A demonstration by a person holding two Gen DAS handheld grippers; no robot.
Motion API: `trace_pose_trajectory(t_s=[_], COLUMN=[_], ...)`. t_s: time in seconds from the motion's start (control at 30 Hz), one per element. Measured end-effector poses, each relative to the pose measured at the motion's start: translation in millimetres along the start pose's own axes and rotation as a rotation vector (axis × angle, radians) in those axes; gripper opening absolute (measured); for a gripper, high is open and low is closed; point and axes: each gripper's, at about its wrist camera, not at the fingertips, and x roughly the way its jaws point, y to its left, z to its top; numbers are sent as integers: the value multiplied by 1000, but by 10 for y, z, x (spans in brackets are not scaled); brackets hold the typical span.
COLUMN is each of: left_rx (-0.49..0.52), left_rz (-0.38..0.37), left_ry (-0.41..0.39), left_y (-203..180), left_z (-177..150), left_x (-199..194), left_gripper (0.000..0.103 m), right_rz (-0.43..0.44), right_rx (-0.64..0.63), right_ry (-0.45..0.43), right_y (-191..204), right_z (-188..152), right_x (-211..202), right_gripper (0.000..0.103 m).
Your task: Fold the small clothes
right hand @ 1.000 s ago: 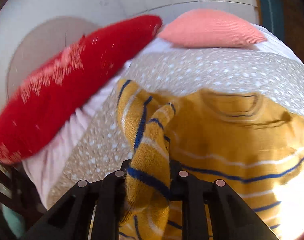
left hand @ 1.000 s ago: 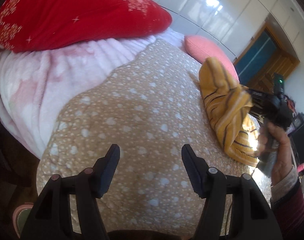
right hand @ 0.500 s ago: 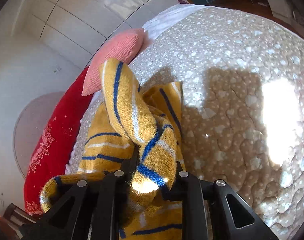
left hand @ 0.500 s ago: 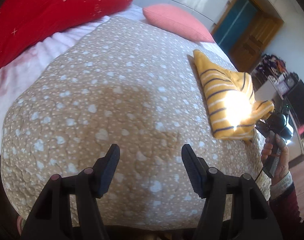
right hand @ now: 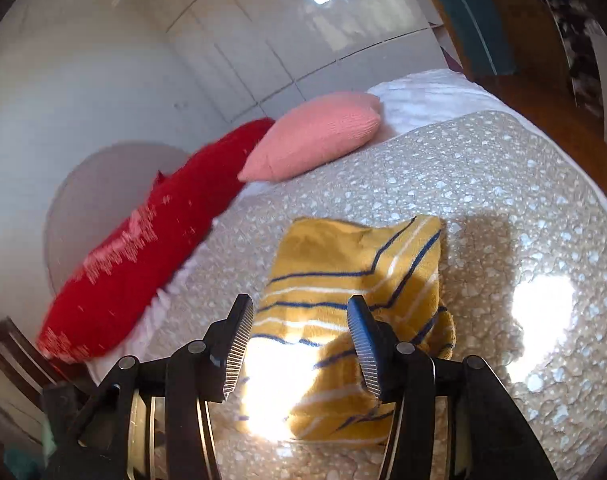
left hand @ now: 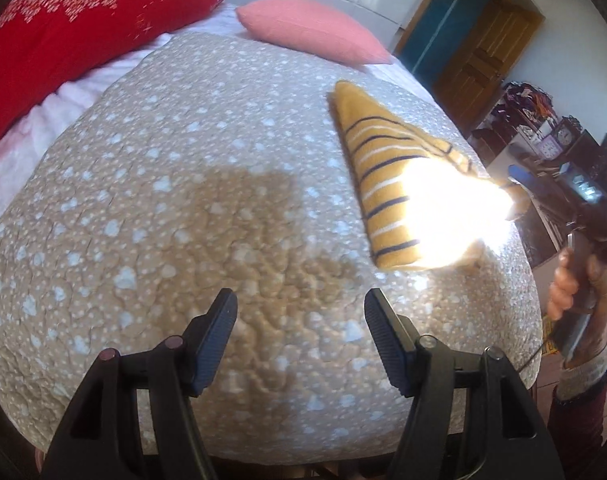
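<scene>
A yellow knit garment (right hand: 343,272) with blue and white stripes lies folded on the beige spotted quilt (right hand: 503,184). My right gripper (right hand: 299,322) hovers over its near part; the jaws are opening and no cloth is pinched between them. In the left wrist view the same garment (left hand: 383,168) rests at the quilt's right side, partly washed out by sun glare, with the right gripper's body and the hand holding it (left hand: 579,280) just beyond its right edge. My left gripper (left hand: 301,312) is over bare quilt (left hand: 163,184), jaws opening, nothing between them.
A red pillow (left hand: 75,28) and a pink pillow (left hand: 307,28) lie at the head of the bed on a white sheet (left hand: 7,152). A wooden door (left hand: 475,52) and cluttered shelves (left hand: 543,128) stand to the right. The bed edge drops off at right.
My right gripper let go of the striped garment, which now lies folded on the quilt, and drew back. My left gripper swung right, bringing more of the quilt and garment into view.
</scene>
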Motion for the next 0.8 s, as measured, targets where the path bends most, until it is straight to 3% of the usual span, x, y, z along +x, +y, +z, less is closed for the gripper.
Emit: trace_pose_trajectory(t_s=[0.03, 0.1, 0.23, 0.27, 0.3, 0.37, 0.47, 0.53, 0.57, 0.6, 0.67, 0.73, 0.8], left_rx=[7, 16, 59, 73, 84, 91, 98, 116, 128, 141, 150, 150, 165], left_rz=[-8, -33, -101, -127, -151, -190, -244, -269, -241, -207, -189, -169, -131], left_ry=[-8, -28, -10, 2, 22, 68, 155, 223, 238, 245, 245, 244, 261], left_y=[-32, -99, -308, -374, -440, -538, -678, -771, -797, -823, -829, -801, -785], left_z=[37, 152, 417, 482, 546, 641, 714, 728, 726, 756, 814, 830, 765], left_x=[3, 51, 326, 428, 543, 773, 1140, 1348, 1382, 1378, 1284, 1200, 1231], left_gripper=[68, 75, 76, 77, 77, 78, 78, 69, 46, 35, 24, 23, 23], right_rz=[-77, -183, -103, -64, -23, 54, 202, 273, 296, 316, 357, 384, 344], right_rx=[-49, -94, -31, -20, 5, 105, 266, 353, 382, 408, 434, 428, 403], right_ry=[-8, -21, 51, 82, 126, 174, 137, 127, 127, 132, 141, 129, 126], right_y=[74, 82, -127, -178, -241, -410, -633, -750, -790, -825, -858, -873, -917], right_z=[-55, -183, -462, -511, -551, -601, -608, -611, -613, -630, -653, -702, -800], right_x=[33, 54, 150, 211, 275, 342, 214, 166, 157, 154, 128, 38, -7], right_gripper=[55, 71, 70, 46, 15, 13, 13, 13, 12, 12, 11, 10, 10])
